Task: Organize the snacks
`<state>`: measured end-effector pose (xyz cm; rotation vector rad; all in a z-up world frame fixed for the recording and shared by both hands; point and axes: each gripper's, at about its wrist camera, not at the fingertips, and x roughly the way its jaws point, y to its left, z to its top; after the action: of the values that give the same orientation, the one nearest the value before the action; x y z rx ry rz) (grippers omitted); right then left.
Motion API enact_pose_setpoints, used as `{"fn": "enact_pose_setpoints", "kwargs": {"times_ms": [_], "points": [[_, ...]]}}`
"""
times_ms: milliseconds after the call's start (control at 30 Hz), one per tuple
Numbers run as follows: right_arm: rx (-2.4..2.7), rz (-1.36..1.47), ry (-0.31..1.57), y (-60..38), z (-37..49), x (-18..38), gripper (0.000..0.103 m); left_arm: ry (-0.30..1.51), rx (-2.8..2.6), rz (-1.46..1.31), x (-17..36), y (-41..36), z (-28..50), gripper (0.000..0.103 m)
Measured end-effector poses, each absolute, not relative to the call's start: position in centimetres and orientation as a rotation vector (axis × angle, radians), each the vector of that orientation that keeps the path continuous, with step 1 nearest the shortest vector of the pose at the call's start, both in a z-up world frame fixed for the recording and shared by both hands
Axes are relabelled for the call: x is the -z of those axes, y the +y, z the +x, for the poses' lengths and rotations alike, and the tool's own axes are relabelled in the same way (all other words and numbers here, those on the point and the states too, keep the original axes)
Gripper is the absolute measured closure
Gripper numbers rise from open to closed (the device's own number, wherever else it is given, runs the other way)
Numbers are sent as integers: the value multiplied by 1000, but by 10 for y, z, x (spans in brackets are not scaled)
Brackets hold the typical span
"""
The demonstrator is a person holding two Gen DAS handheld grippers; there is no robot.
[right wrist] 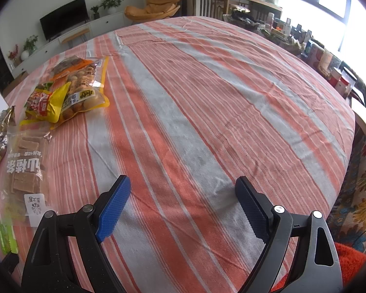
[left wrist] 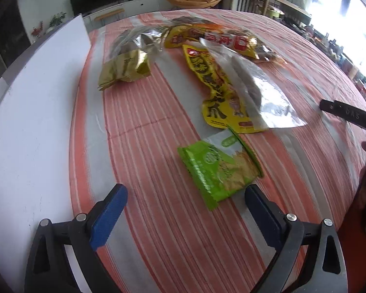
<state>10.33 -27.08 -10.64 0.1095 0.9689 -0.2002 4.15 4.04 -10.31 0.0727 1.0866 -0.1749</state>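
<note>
On the striped surface [left wrist: 158, 219], the green packet [left wrist: 219, 168] lies just ahead of the left claw [left wrist: 185, 205], spread wide and empty. The right claw [right wrist: 183, 200], also spread, faces bare cloth. I'd say the pickup is starting; next, lower and pinch 1 edge.

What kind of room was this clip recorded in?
Most likely a home living-dining room: a flat-screen TV on a low white cabinet, an orange lounge chair, and a table under a striped tablecloth with snack packets.
</note>
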Motion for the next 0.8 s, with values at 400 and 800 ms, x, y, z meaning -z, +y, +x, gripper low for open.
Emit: {"fn": "enact_pose_setpoints", "kwargs": {"times_ms": [400, 800], "points": [[199, 111, 969, -271, 104, 107, 13, 1095, 217, -17, 95, 9, 65, 6], [201, 110, 968, -271, 104, 107, 12, 1052, 99, 40, 106, 33, 50, 0]]}}
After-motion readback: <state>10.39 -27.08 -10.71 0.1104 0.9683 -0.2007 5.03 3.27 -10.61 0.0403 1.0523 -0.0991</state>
